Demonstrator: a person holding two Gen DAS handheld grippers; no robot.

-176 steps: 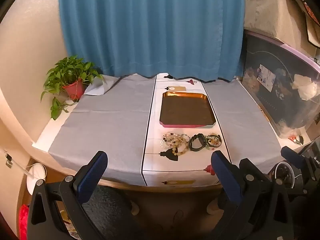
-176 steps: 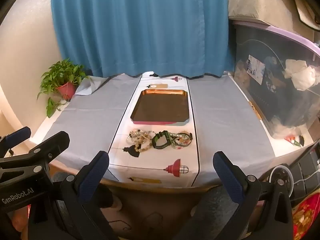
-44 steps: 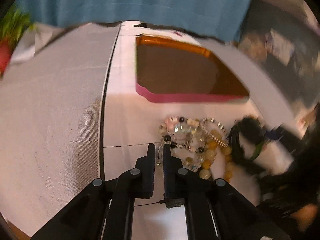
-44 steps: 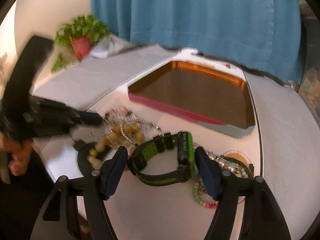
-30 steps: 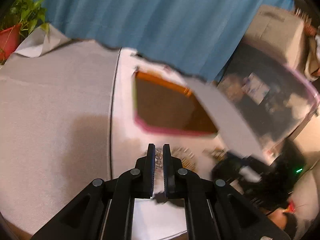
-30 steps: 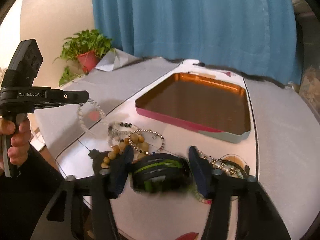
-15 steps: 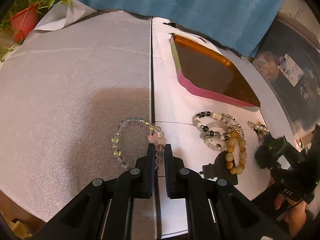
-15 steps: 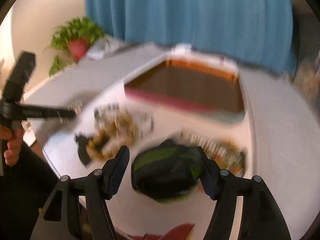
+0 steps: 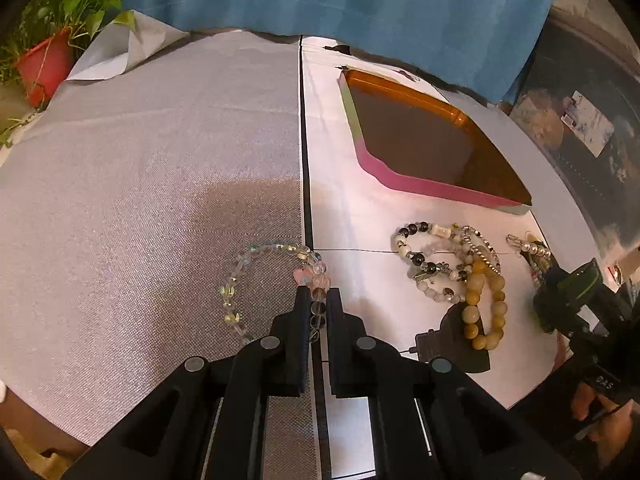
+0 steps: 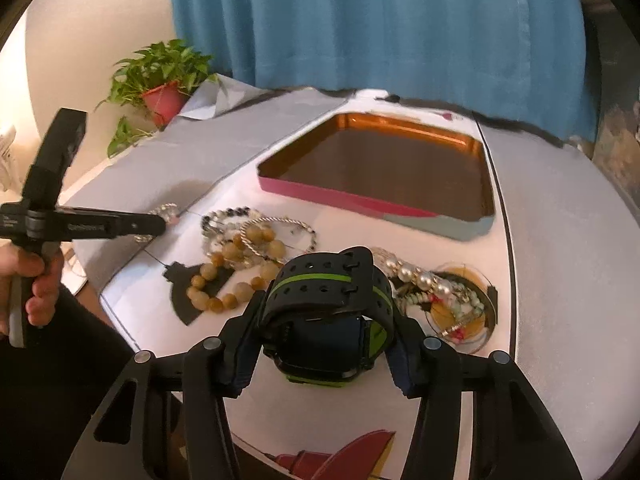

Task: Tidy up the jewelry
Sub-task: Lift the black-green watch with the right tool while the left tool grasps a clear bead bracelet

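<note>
Pinching a clear-bead bracelet point(image 9: 256, 276) between nearly closed fingers, the left gripper point(image 9: 318, 300) holds it over the seam where the grey cloth point(image 9: 140, 184) meets the white runner point(image 9: 352, 208) on the bench. Most of the bracelet's loop lies out to the left over the grey cloth. The right gripper point(image 10: 326, 316) has its fingers part-way open and clamped on a black-and-green sports watch point(image 10: 328, 300), which sits between them just above the runner at its near end. Left of the watch lies a tangle of bracelets, with a yellow-bead bracelet point(image 10: 236, 276) resting partly on a black printed shape. Right of the watch is a pearl-and-bead cluster point(image 10: 432, 288) on a printed orange disc. Farther back on the runner stands a shallow tray point(image 10: 360, 200) with a pink near wall and an orange inside. A potted plant point(image 10: 160, 80) stands at the far left, before a blue curtain point(image 10: 380, 20).
</note>
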